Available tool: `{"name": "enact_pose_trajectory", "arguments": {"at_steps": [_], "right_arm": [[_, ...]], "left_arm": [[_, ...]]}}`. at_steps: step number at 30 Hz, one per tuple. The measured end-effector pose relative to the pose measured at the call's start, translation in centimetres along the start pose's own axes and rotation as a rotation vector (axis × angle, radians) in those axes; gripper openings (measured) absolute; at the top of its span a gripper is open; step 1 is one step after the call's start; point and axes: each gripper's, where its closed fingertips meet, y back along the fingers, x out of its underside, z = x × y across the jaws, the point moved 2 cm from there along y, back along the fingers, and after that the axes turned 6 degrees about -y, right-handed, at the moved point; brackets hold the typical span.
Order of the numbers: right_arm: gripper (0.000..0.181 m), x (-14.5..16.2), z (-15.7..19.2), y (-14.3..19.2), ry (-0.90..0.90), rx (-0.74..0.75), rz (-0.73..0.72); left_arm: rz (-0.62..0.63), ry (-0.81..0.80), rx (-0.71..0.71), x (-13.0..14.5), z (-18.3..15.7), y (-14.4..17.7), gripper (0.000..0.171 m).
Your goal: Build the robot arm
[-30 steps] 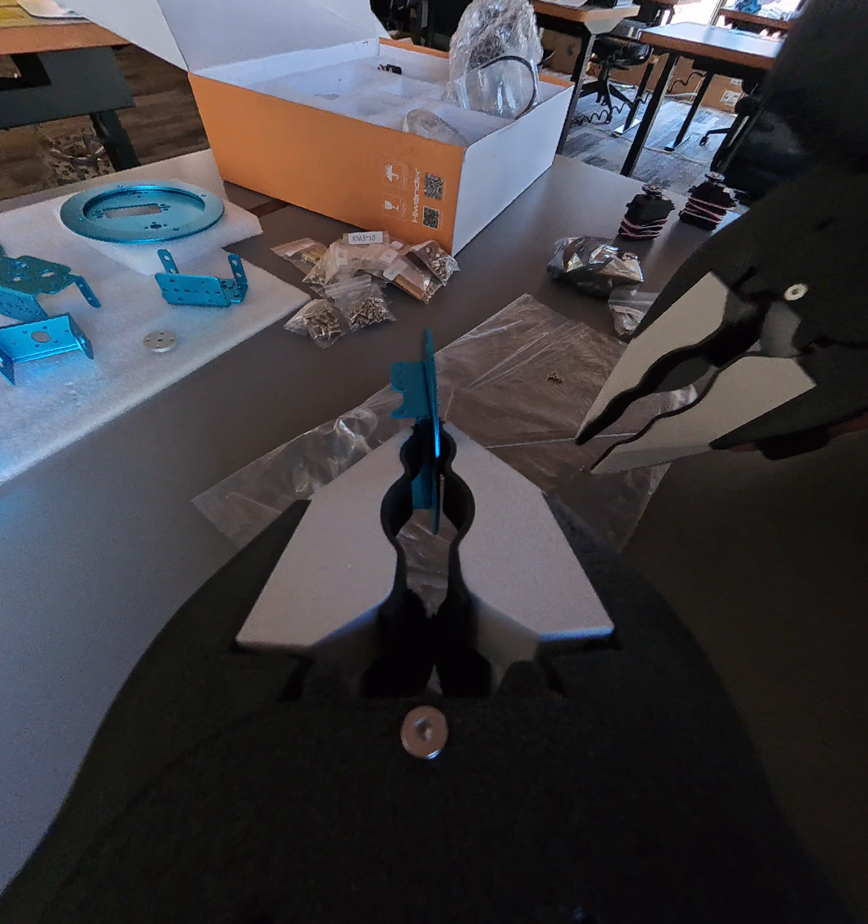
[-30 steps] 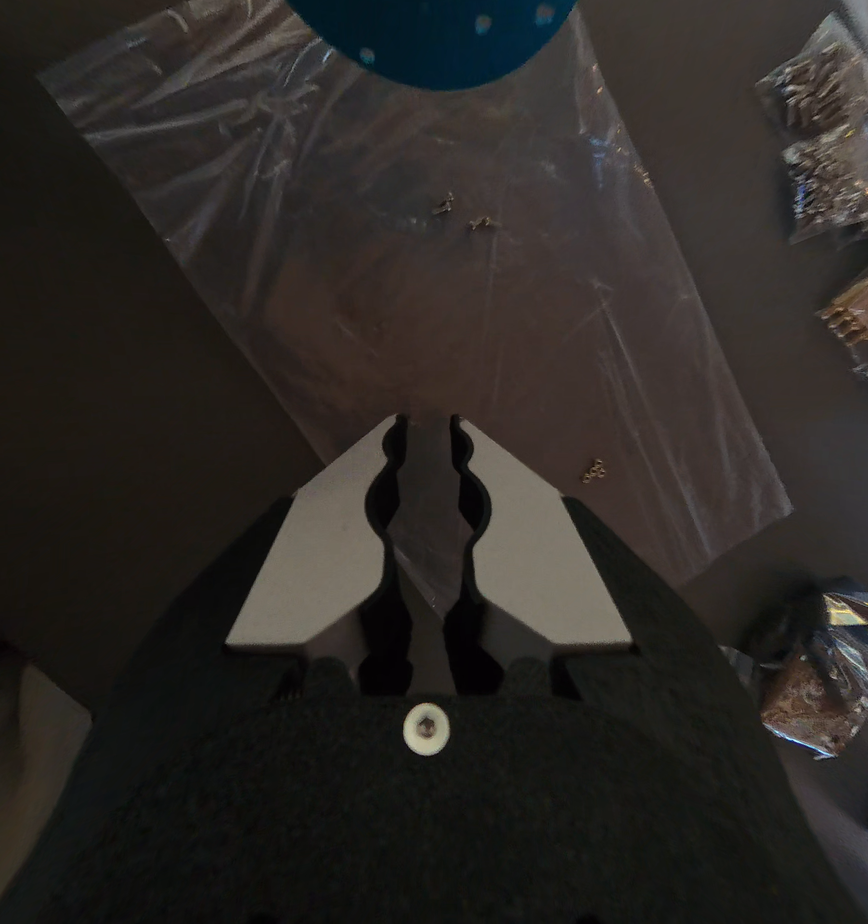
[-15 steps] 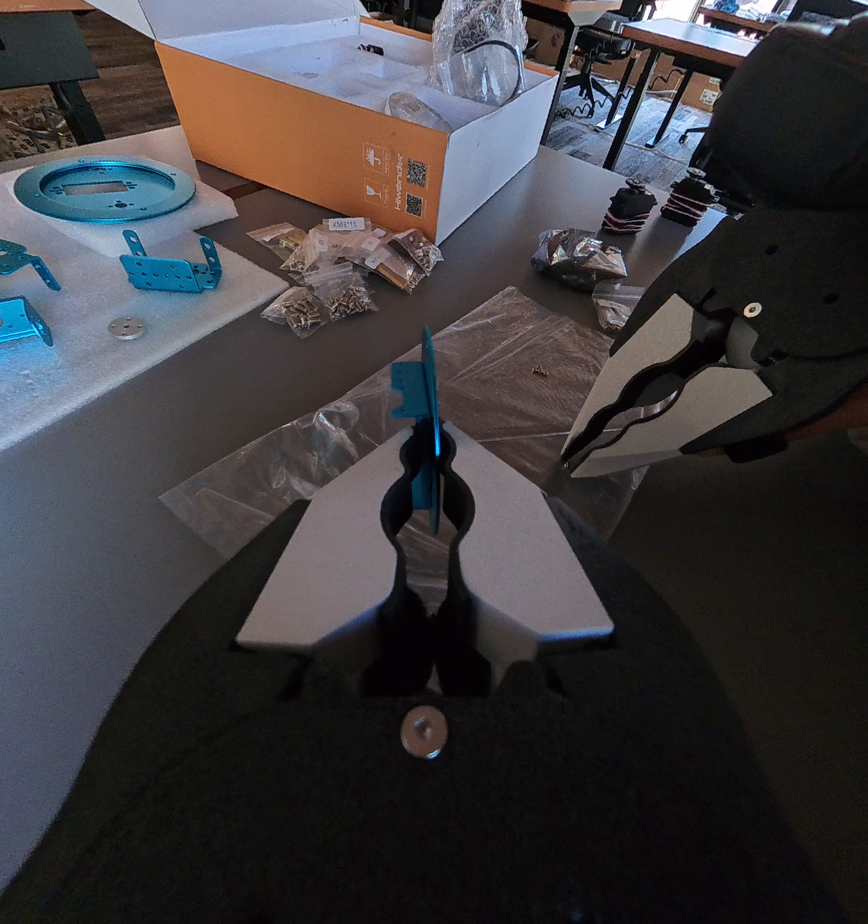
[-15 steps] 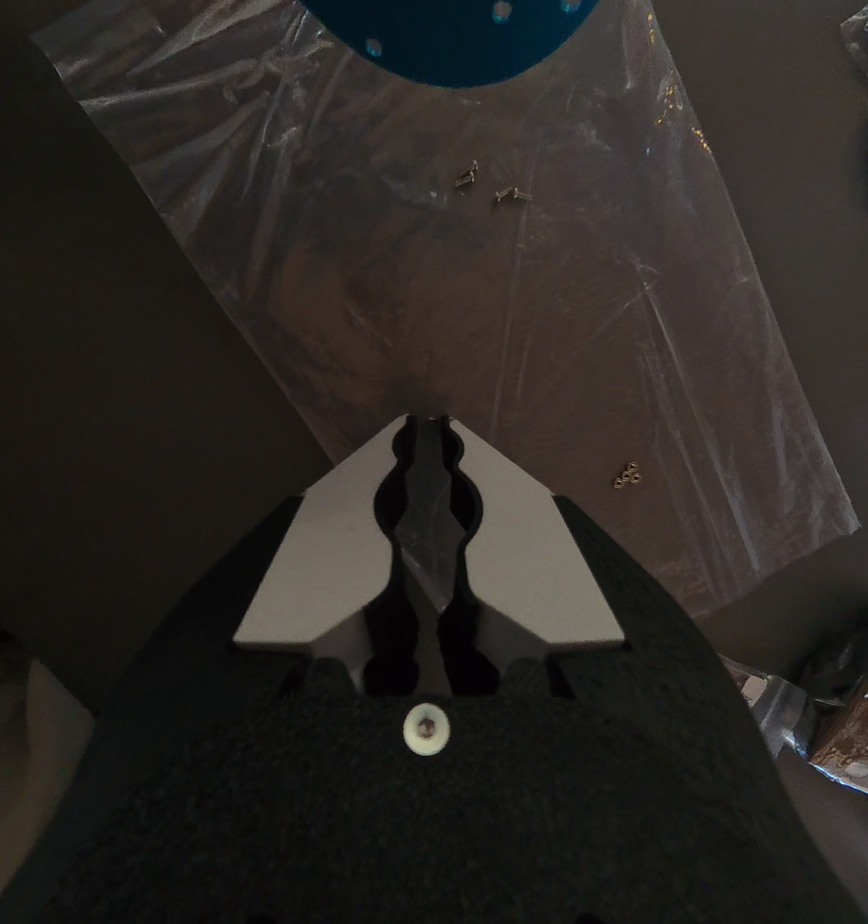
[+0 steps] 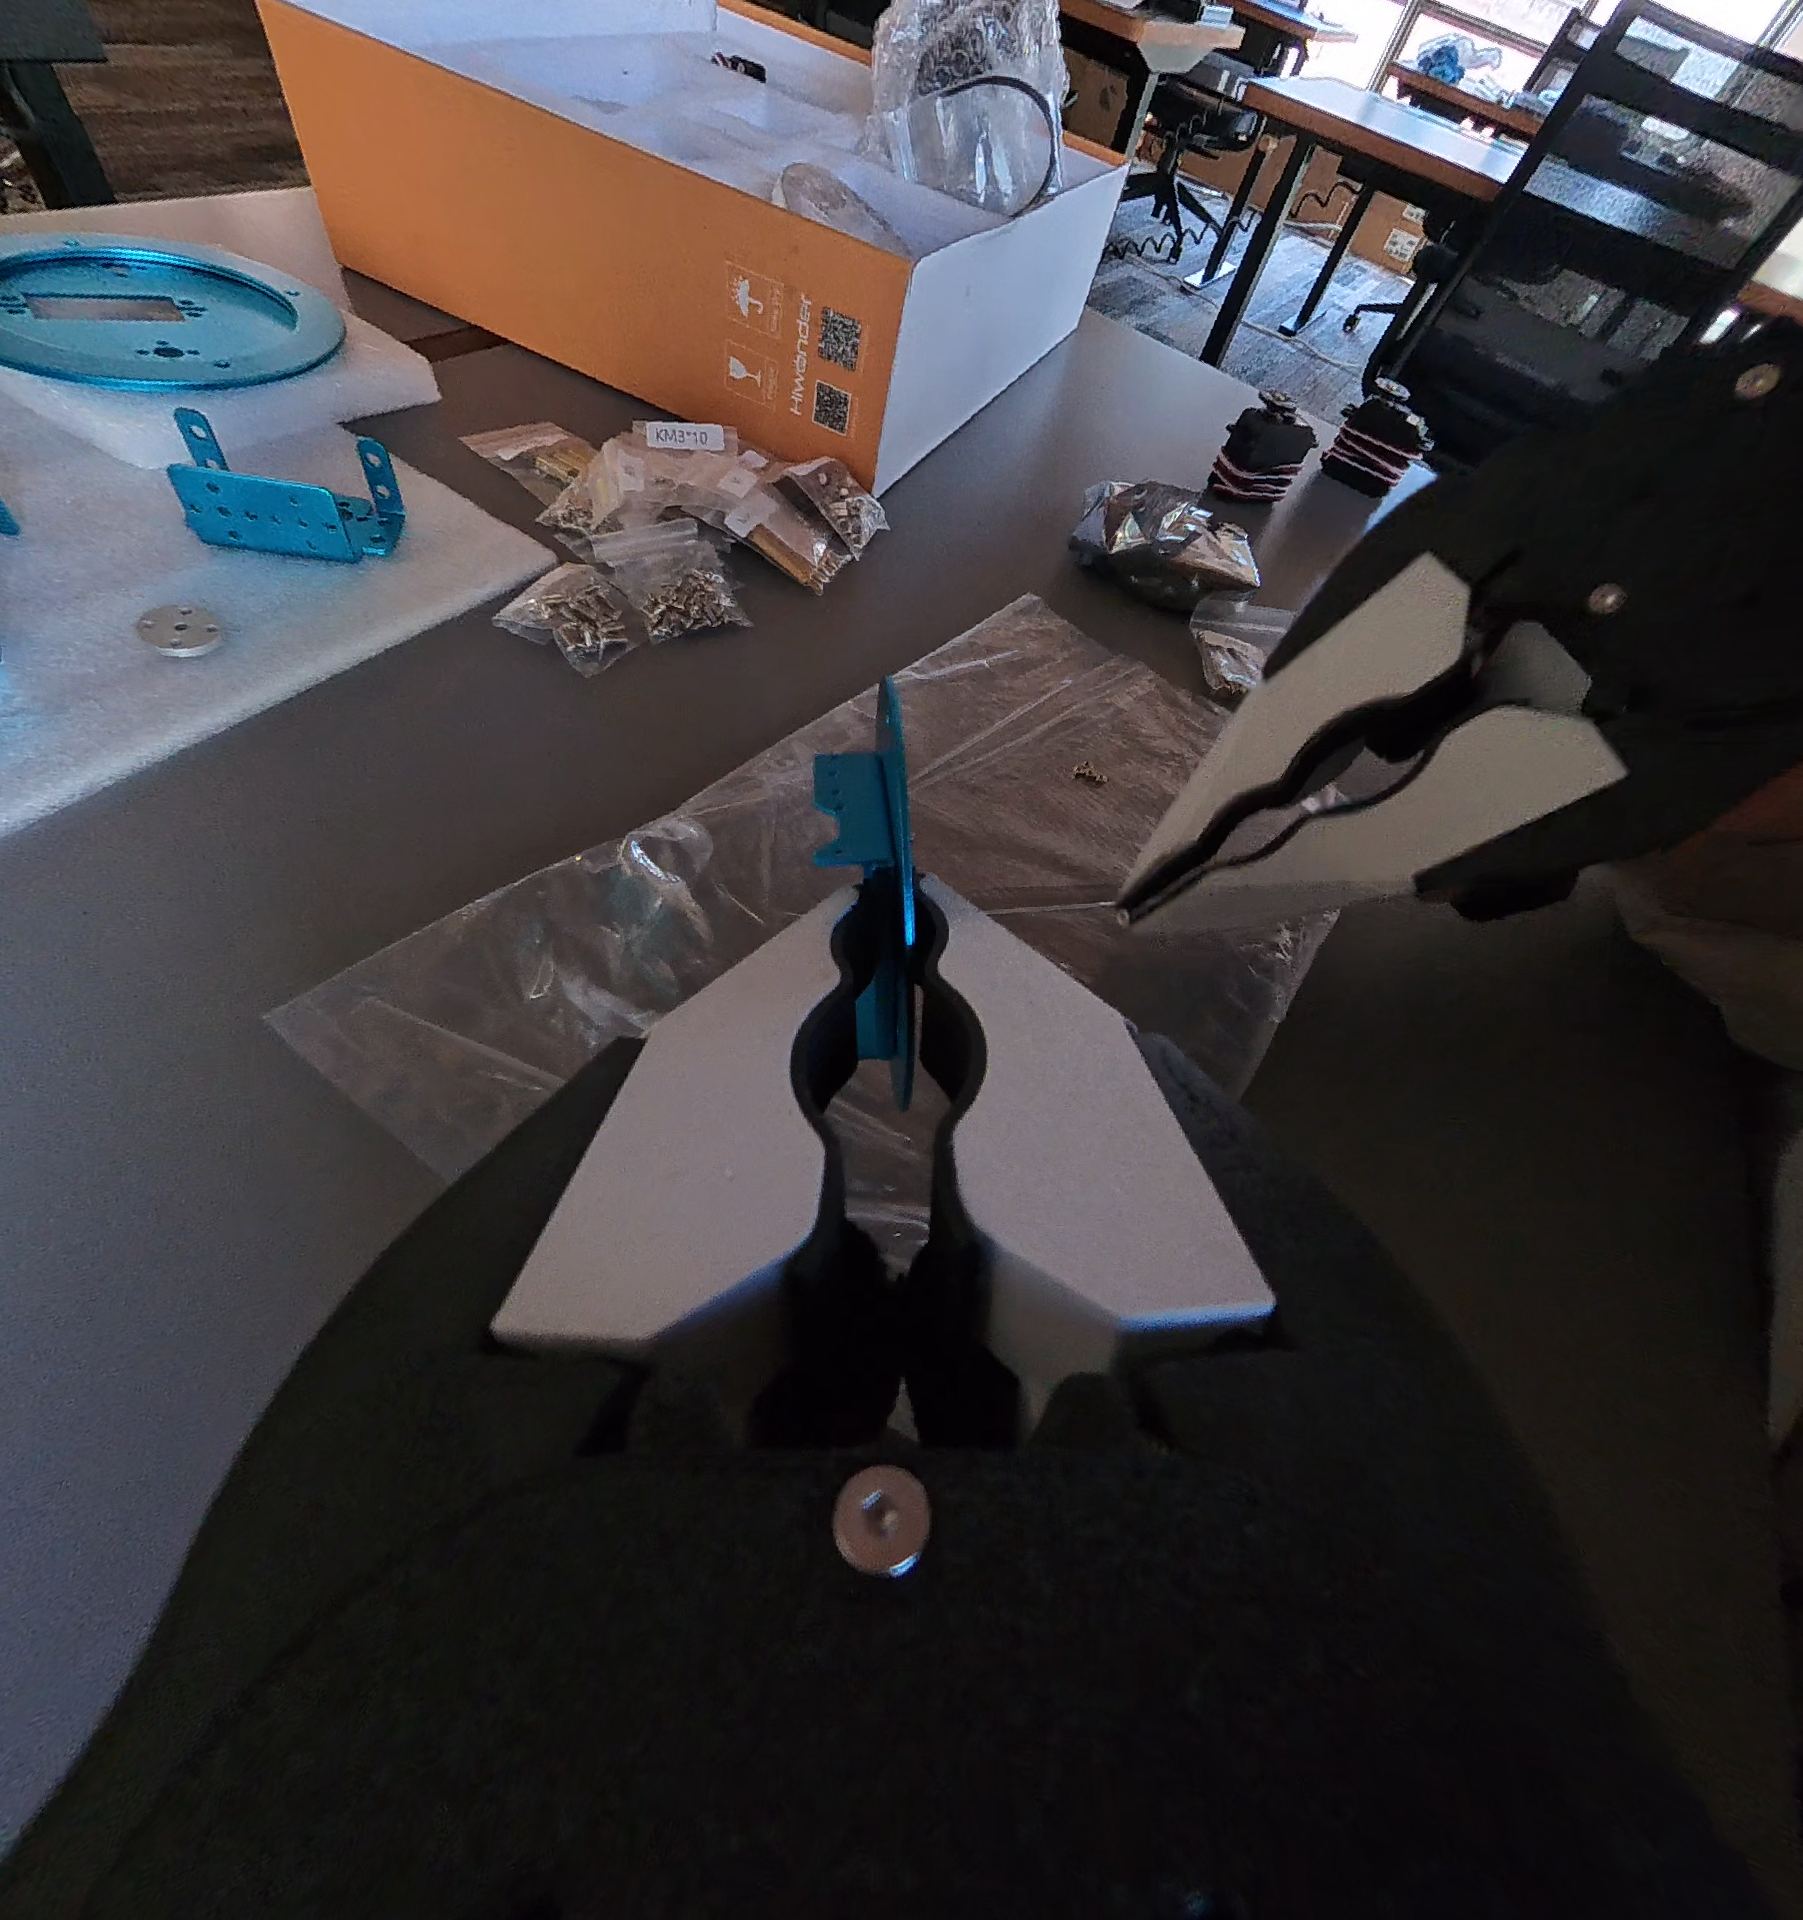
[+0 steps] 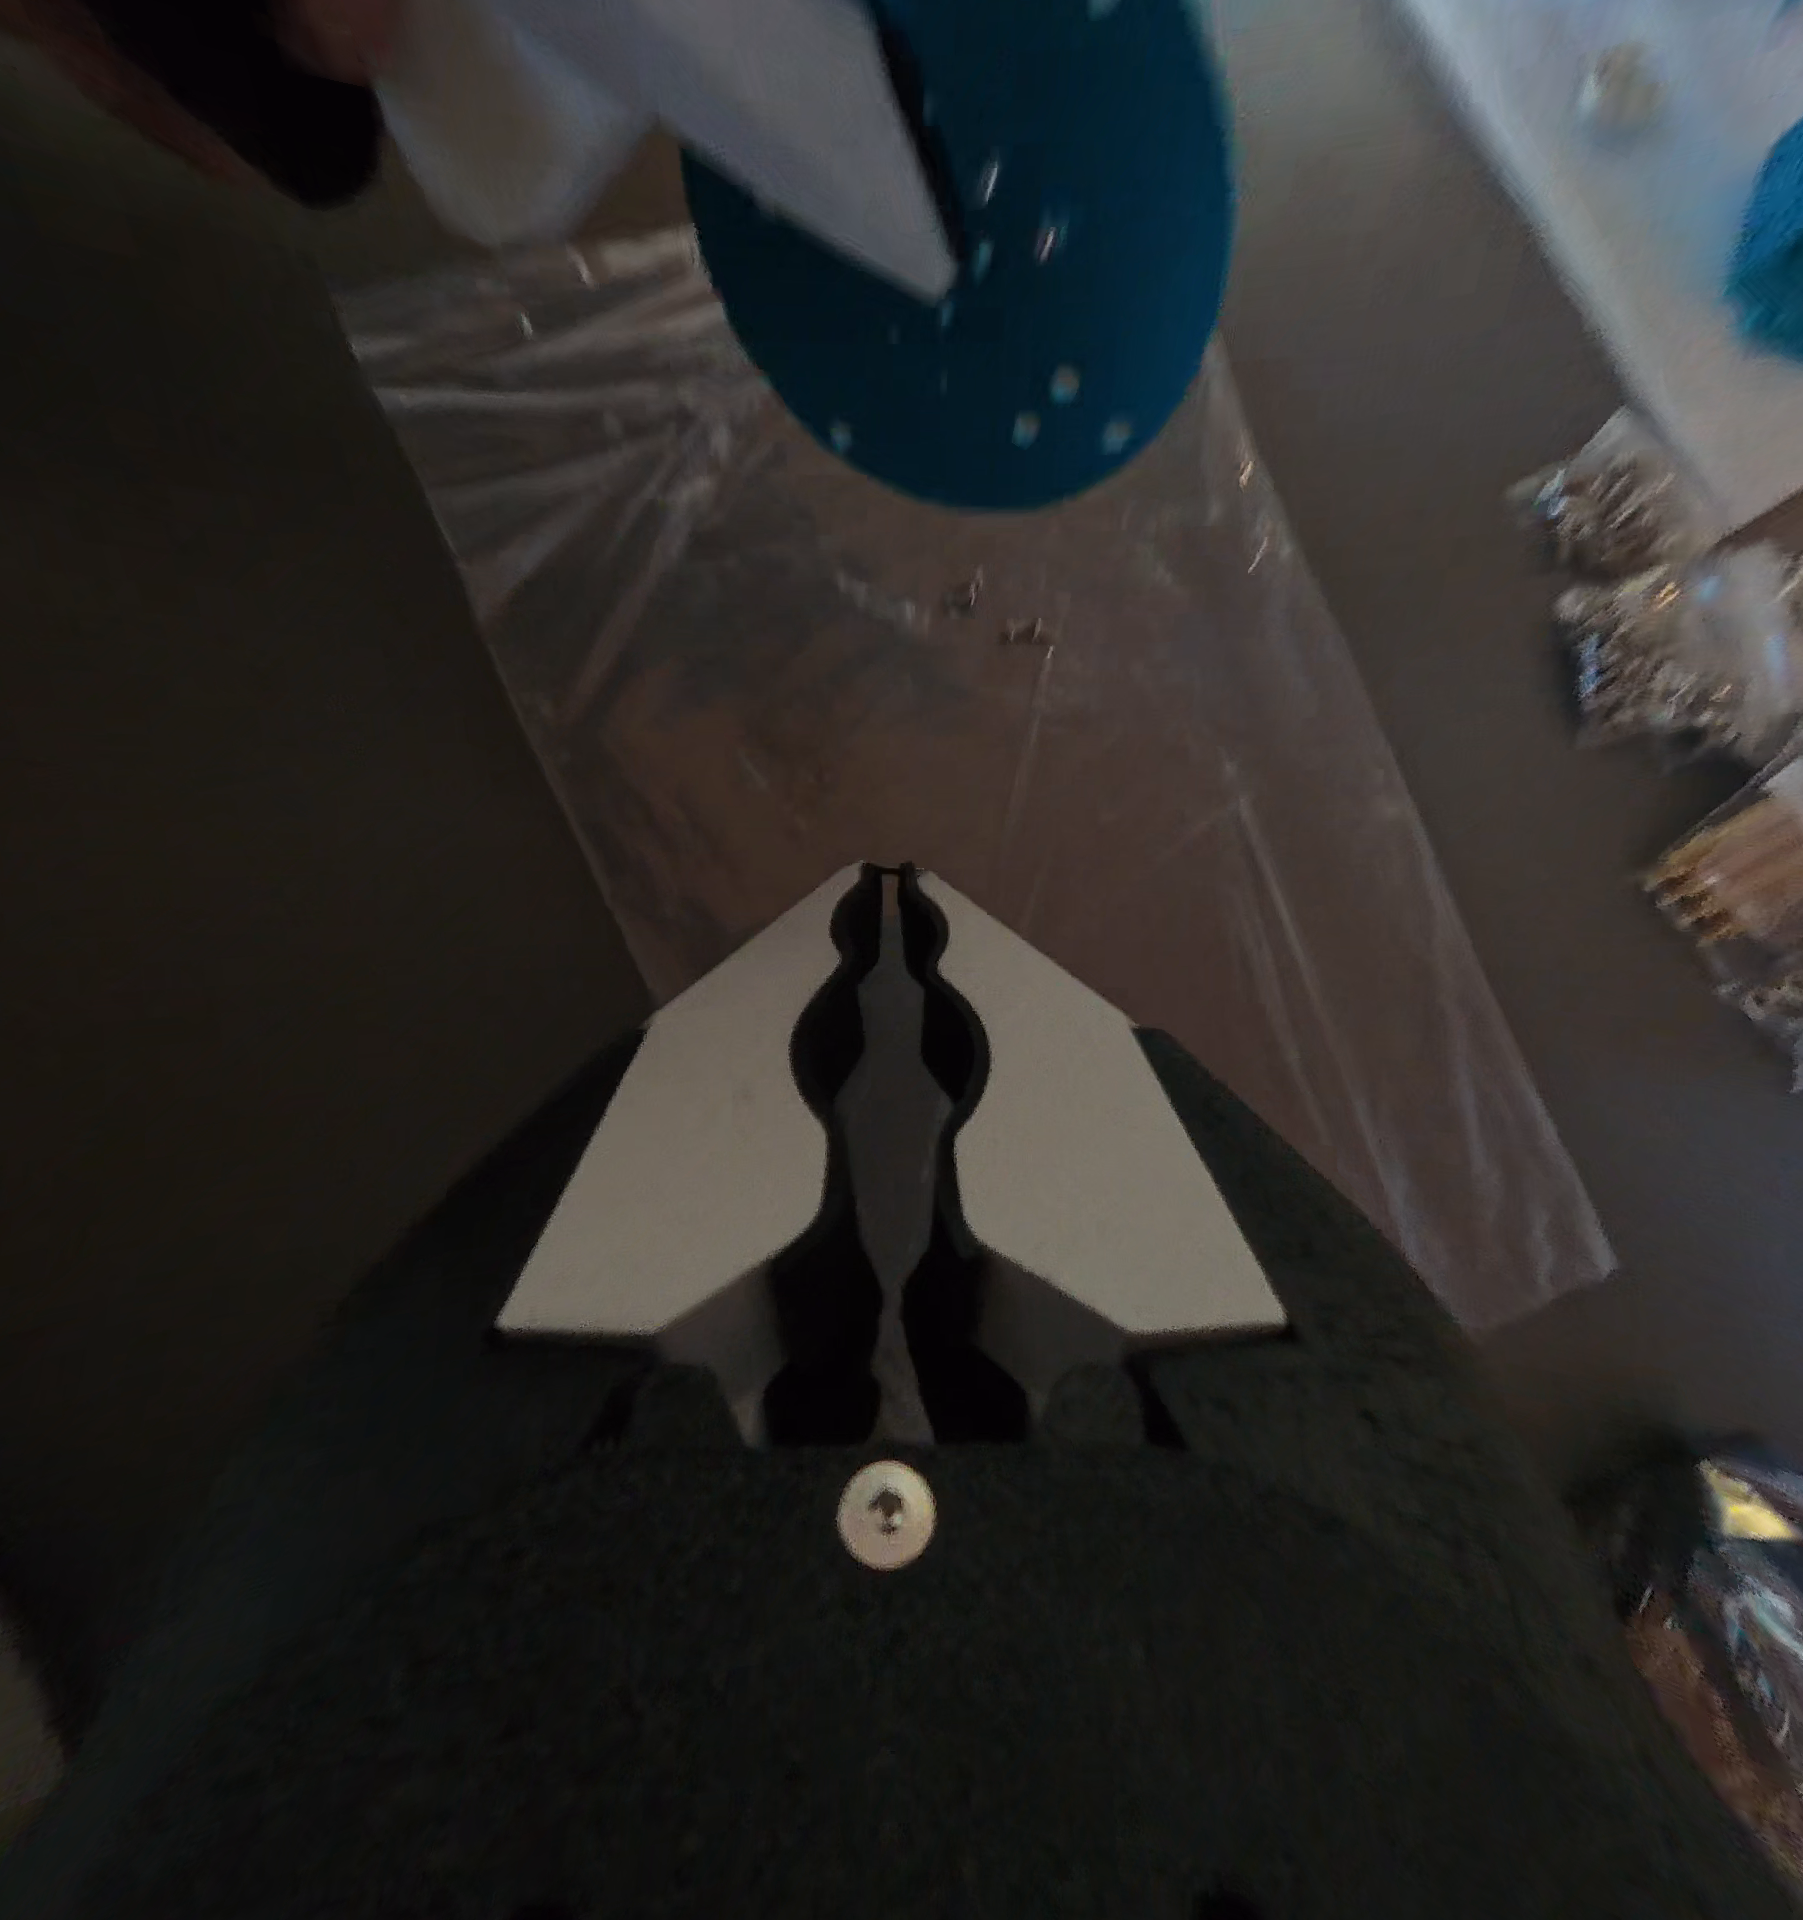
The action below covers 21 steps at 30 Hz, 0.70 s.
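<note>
Blue anodised metal, a round perforated plate with a small bracket on its face (image 5: 881, 821), stands edge-up in the left gripper (image 5: 889, 894), whose jaws are closed tight on the plate's lower rim and hold it in the air above the crinkled clear plastic sheet (image 5: 1032, 727) on the grey table (image 5: 253, 935).

The right gripper (image 5: 1131, 914), whose jaws stood visibly apart a second ago, has drawn them in until only a sliver of gap is left at the tips. A speck glints at those tips, but whether anything is pinched there cannot be told.

That gripper has also swung up. Its own view is blurred by motion and now takes in the plate's flat face (image 6: 1032, 343) and the left gripper's pale fingers (image 6: 772, 156) close ahead, where only the plate's lower edge showed before. Two tiny loose screws (image 6: 1022, 629) lie on the sheet between the grippers.

Farther back sit small bags of screws (image 5: 668, 540), an open orange and white cardboard box (image 5: 585, 229), and a white foam sheet (image 5: 97, 623) carrying a blue metal ring (image 5: 138, 312) and a blue U-shaped bracket (image 5: 284, 509).
</note>
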Motion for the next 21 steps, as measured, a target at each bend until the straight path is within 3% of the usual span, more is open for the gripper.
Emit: {"name": "enact_pose_trajectory", "arguments": {"at_steps": [3,7,9,15,21], "right_arm": [[0.002,-2.1,-0.1,0.5,-0.056,-0.069,-0.184],[0.002,-5.2,1.0,1.5,-0.336,-0.424,-0.374],[0.002,-5.8,0.9,1.6,-0.459,-0.574,-0.39],[0.001,-6.0,-0.1,1.2,-0.629,-0.769,-0.358],[0.001,-6.1,-0.2,0.5,-0.718,-0.844,-0.345]], "left_arm": [[0.001,-0.027,0.007,0.1,-0.3,-0.1,0.002],[-0.014,-0.107,0.023,-0.2,-1.1,-0.2,0.002],[-0.017,-0.153,0.022,-0.2,-1.6,-0.2,0.002],[-0.005,-0.215,0.014,0.0,-2.1,-0.5,0.002],[0.001,-0.218,0.017,0.1,-2.3,-0.6,0.002]]}}
